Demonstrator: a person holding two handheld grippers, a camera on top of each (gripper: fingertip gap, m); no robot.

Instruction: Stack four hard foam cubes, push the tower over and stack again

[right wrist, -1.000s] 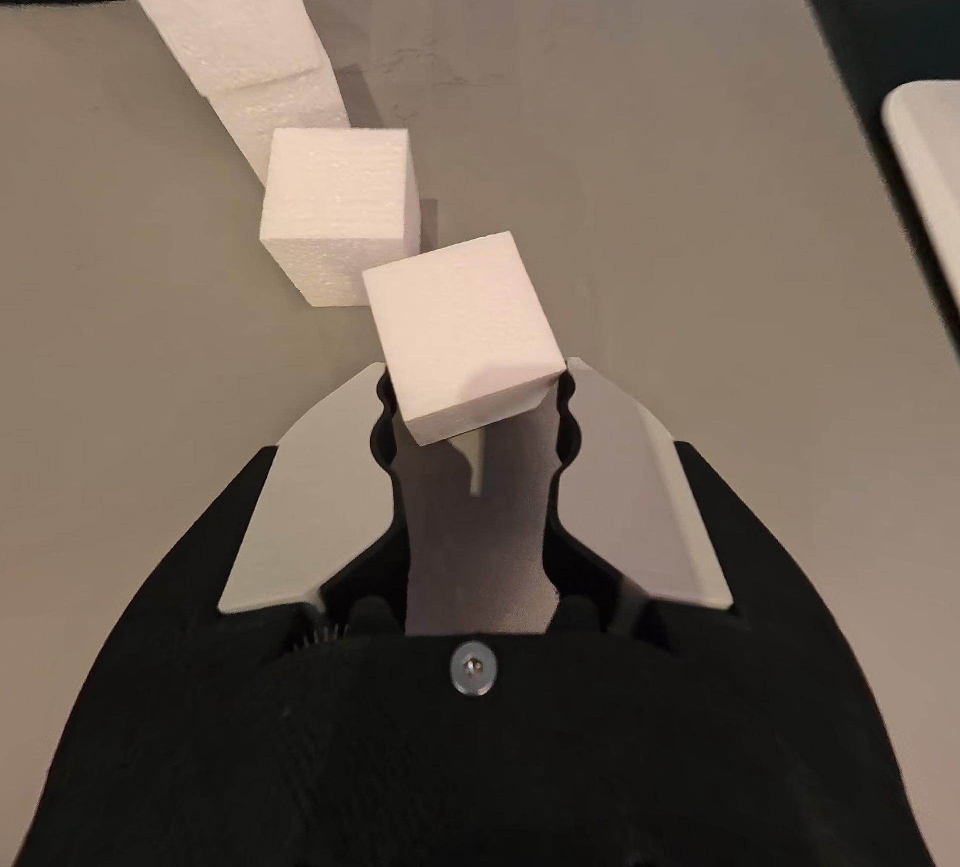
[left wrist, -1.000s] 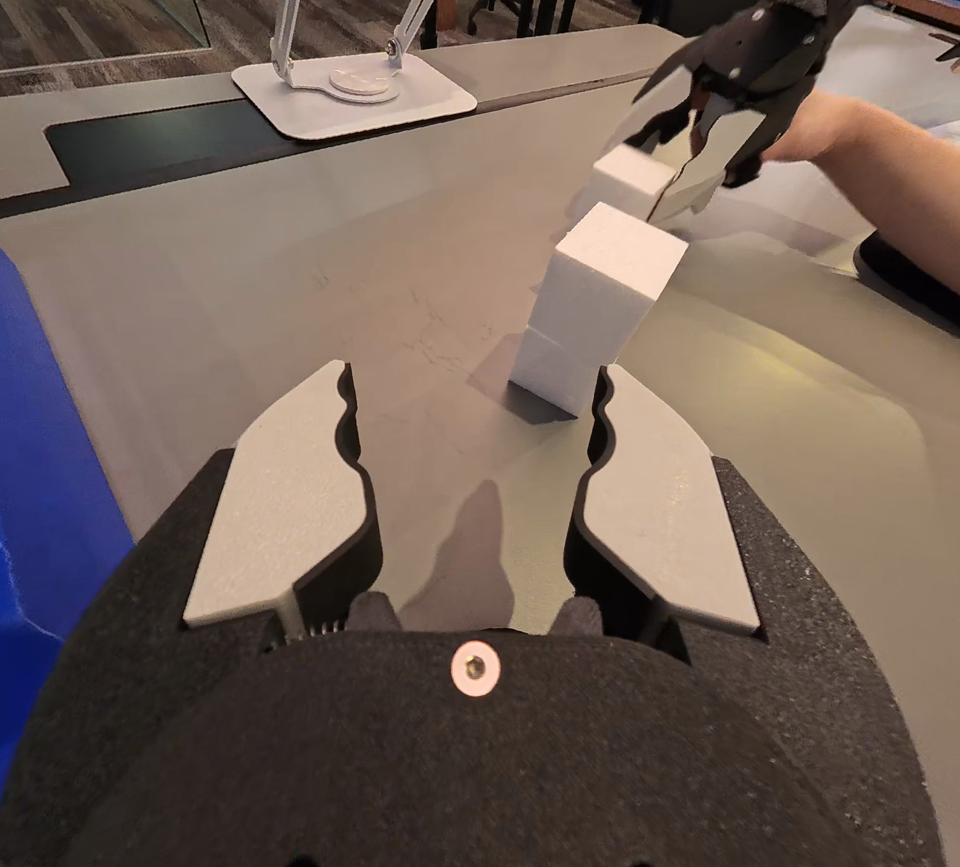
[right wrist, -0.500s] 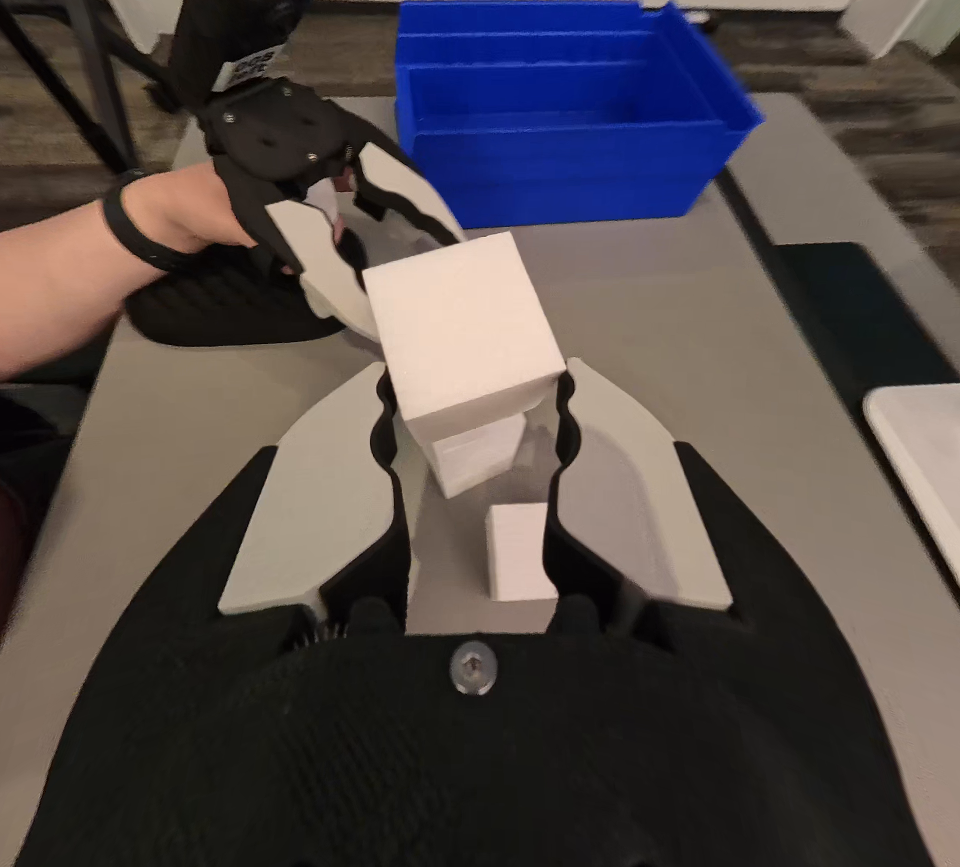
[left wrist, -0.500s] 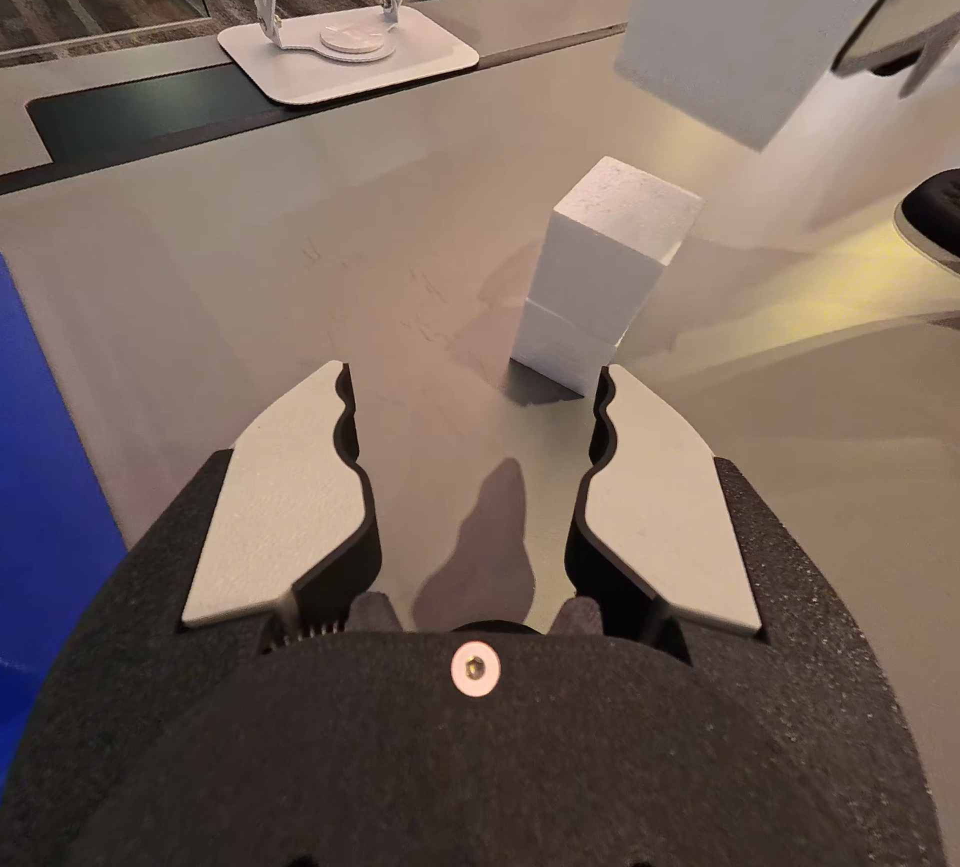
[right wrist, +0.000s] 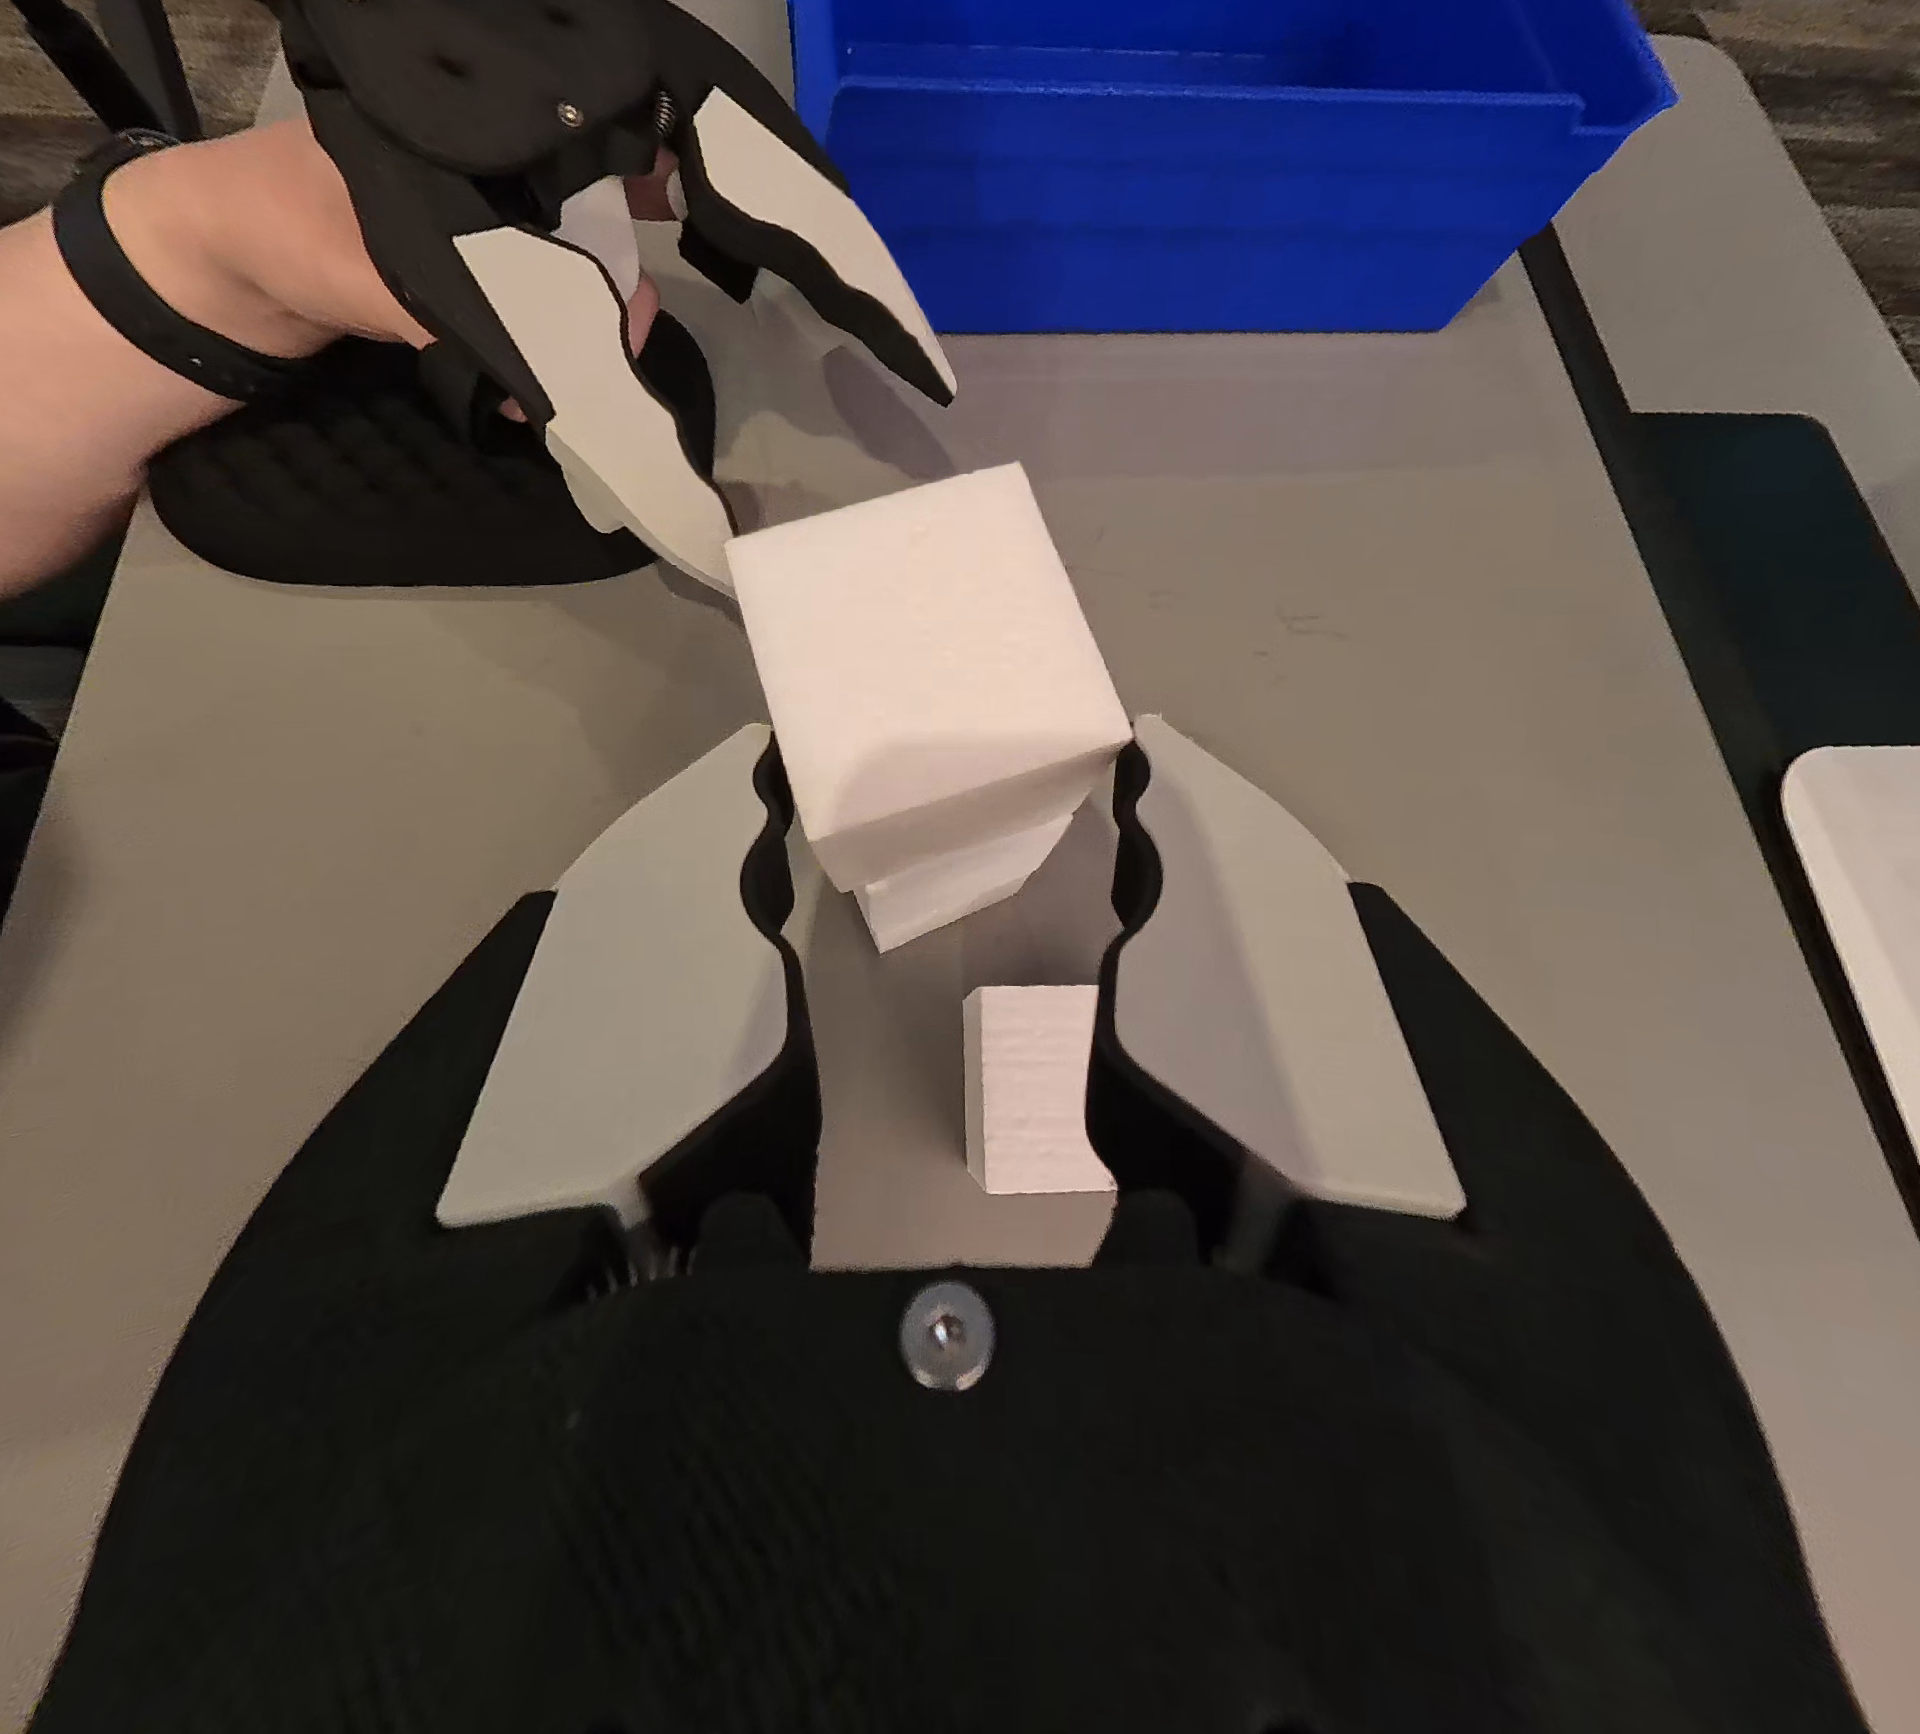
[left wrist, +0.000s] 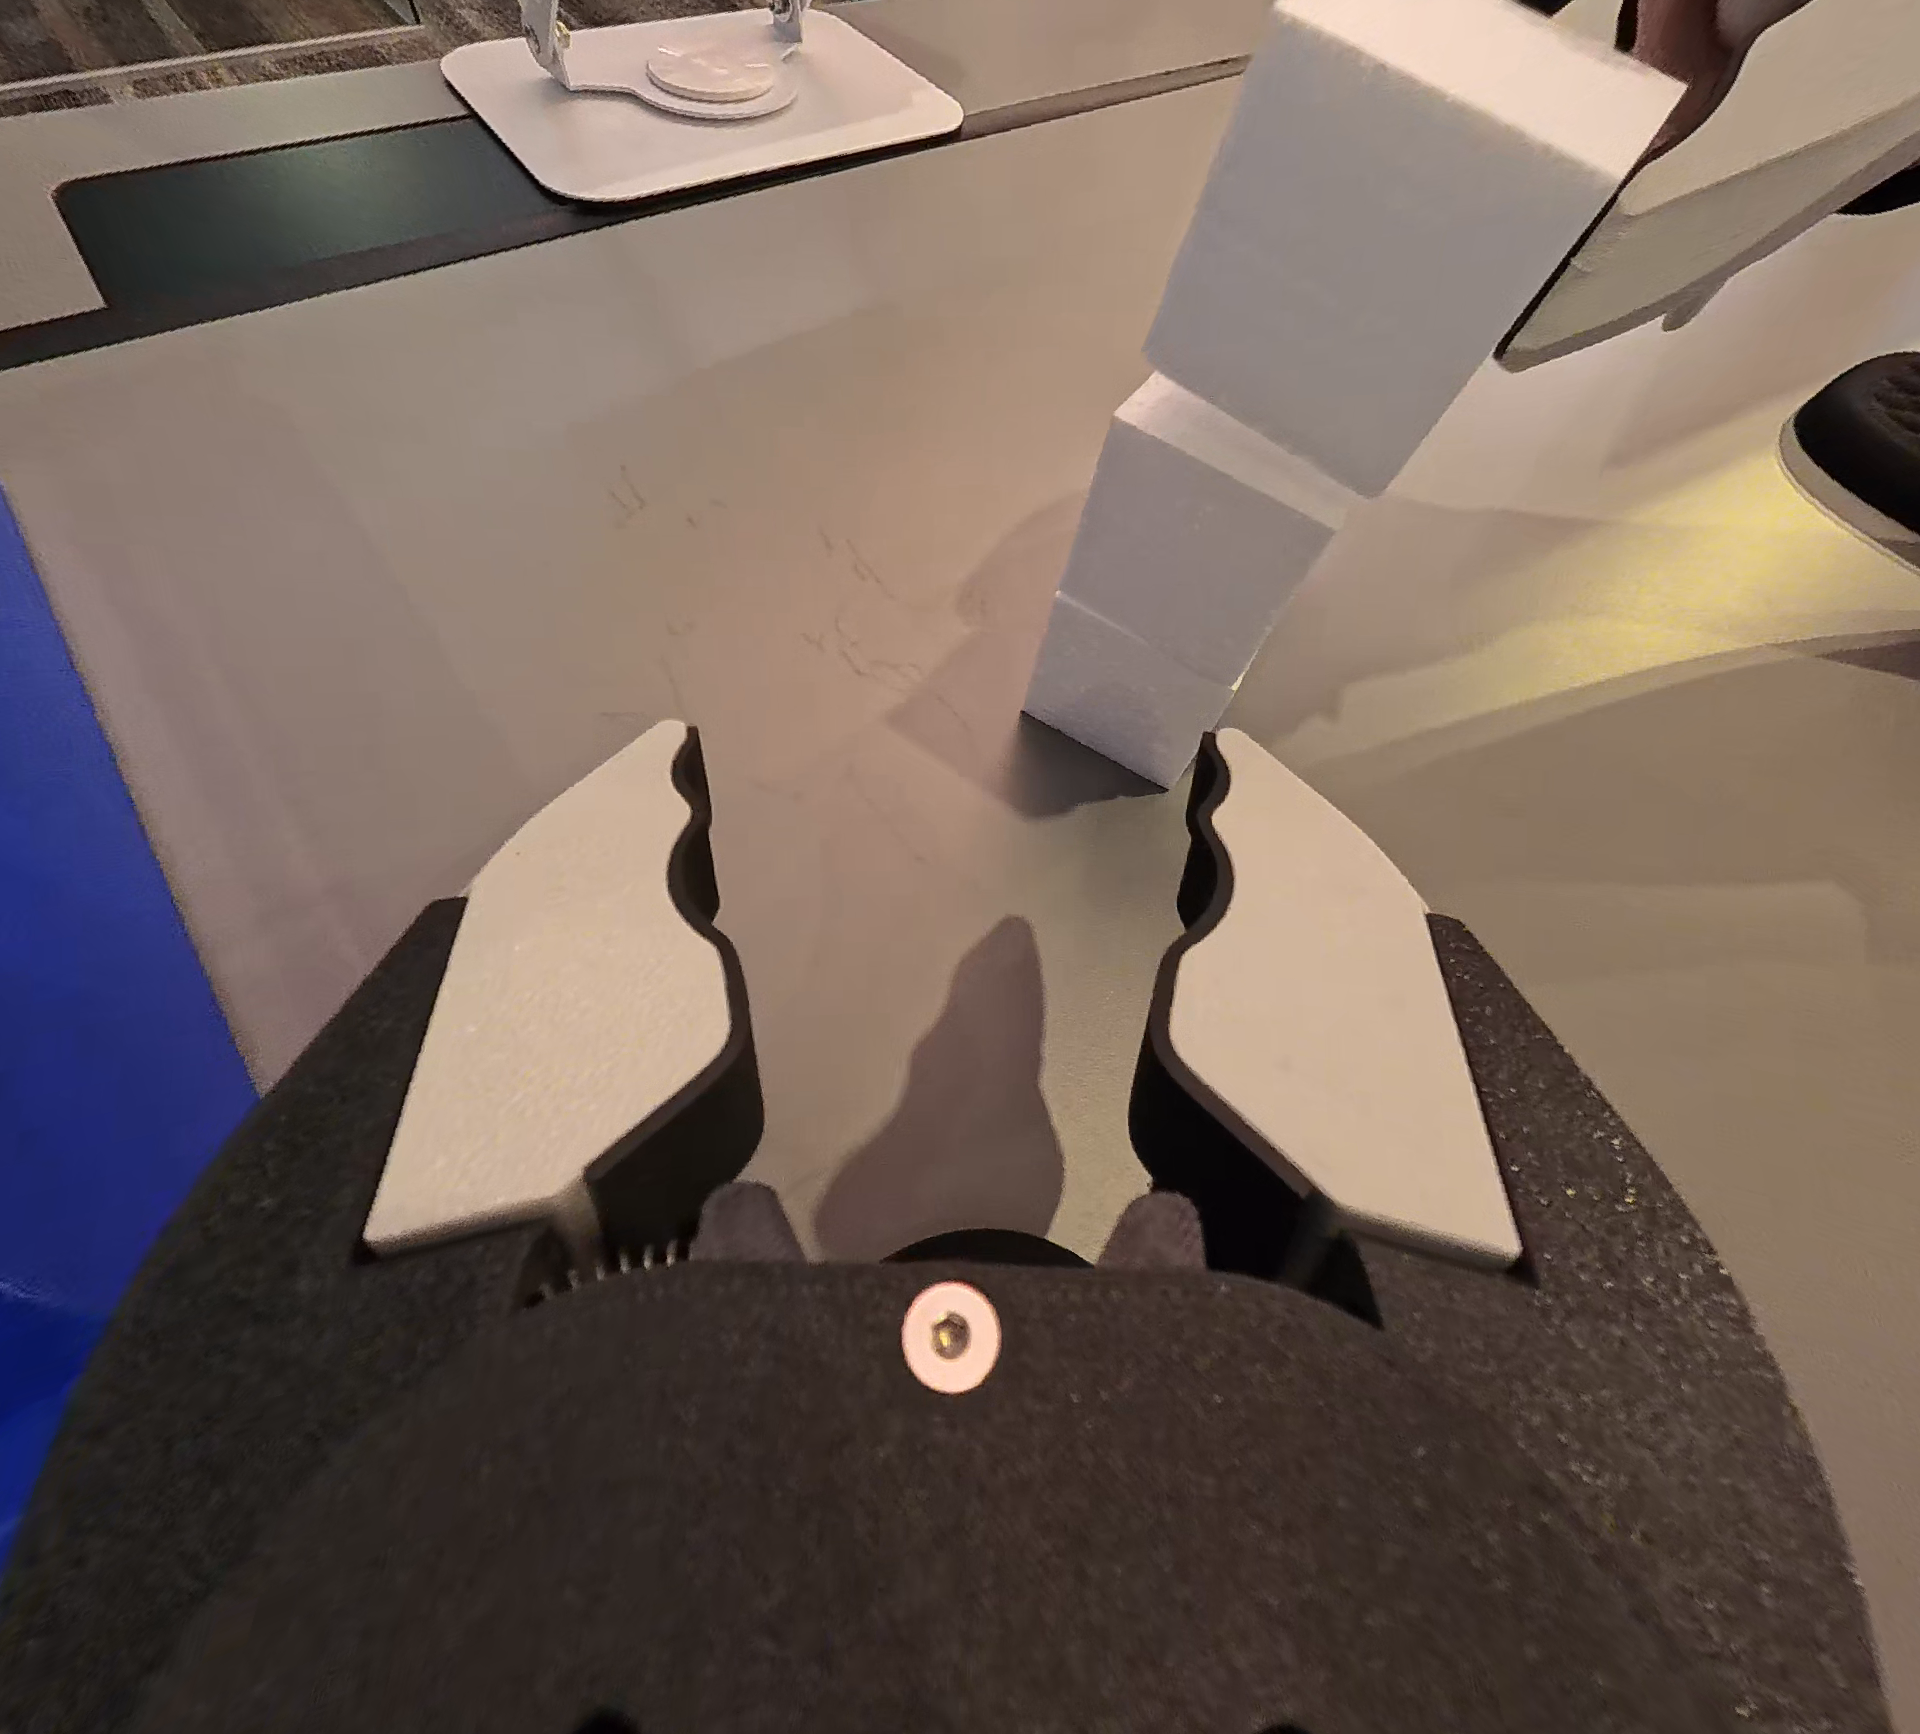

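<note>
Two white foam cubes stand stacked [left wrist: 1174,604] on the grey table [left wrist: 520,541]. My right gripper [right wrist: 951,734] is shut on a third cube [right wrist: 925,645] and holds it, slightly tilted, right at the top of the stack [right wrist: 956,884]. I cannot tell if it rests on it. The held cube [left wrist: 1382,230] also shows in the left wrist view. A fourth cube [right wrist: 1034,1102] lies on the table under my right gripper. My left gripper [left wrist: 945,749] is open and empty, just short of the stack's base; it also shows in the right wrist view [right wrist: 831,469].
A blue bin [right wrist: 1195,126] stands behind the stack, seen from the right wrist view. A black pad [right wrist: 364,489] lies under the person's left hand. A white stand base [left wrist: 707,95] sits at the table's far edge. A white object [right wrist: 1860,905] lies at the right.
My right gripper lifted the cube off the table, carried it over the two-cube stack and lowered it to the stack's top. My left gripper stayed open, nearly in place.
</note>
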